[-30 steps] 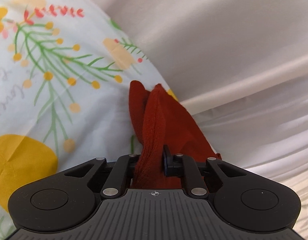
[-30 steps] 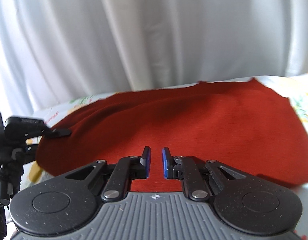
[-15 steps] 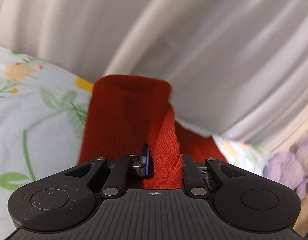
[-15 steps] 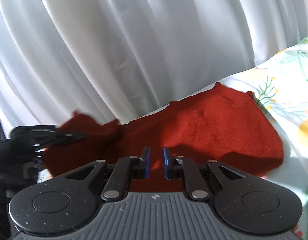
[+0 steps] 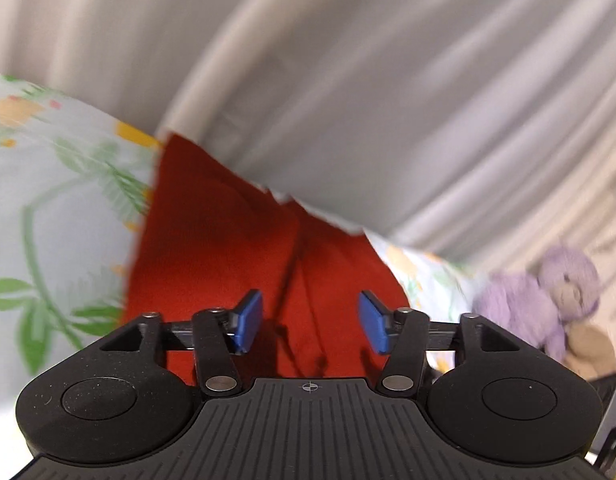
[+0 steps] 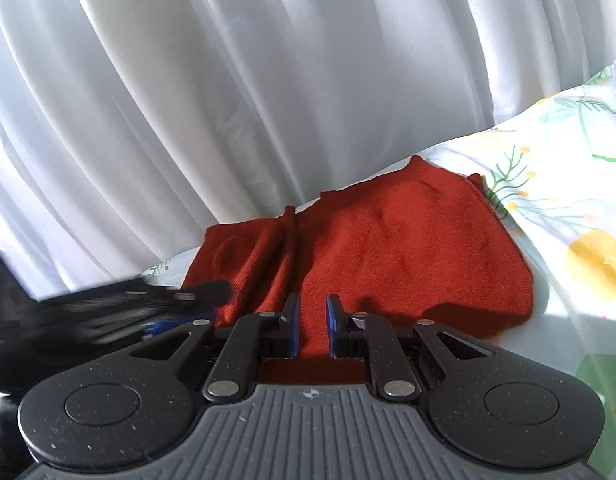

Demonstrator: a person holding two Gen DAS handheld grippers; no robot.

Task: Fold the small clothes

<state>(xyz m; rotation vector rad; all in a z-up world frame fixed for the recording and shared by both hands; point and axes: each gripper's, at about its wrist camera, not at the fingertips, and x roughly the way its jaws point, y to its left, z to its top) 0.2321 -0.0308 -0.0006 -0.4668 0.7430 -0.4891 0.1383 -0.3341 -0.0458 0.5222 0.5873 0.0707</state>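
Observation:
A rust-red knitted garment (image 6: 388, 256) lies on the floral sheet (image 6: 568, 200), its left end folded over onto itself. It also shows in the left wrist view (image 5: 227, 248), with a fold line down its middle. My left gripper (image 5: 310, 326) is open and empty just above the garment's near edge; it shows blurred at the left of the right wrist view (image 6: 175, 312). My right gripper (image 6: 311, 326) hovers over the garment's near edge, jaws a narrow gap apart, holding nothing.
A white curtain (image 6: 267, 80) hangs right behind the garment along the sheet's far edge. A purple plush toy (image 5: 548, 292) sits to the right in the left wrist view. The floral sheet (image 5: 47, 220) spreads to the left there.
My left gripper carried the garment's end over onto the rest, then opened and let it go. The right gripper drew back, its jaws unchanged.

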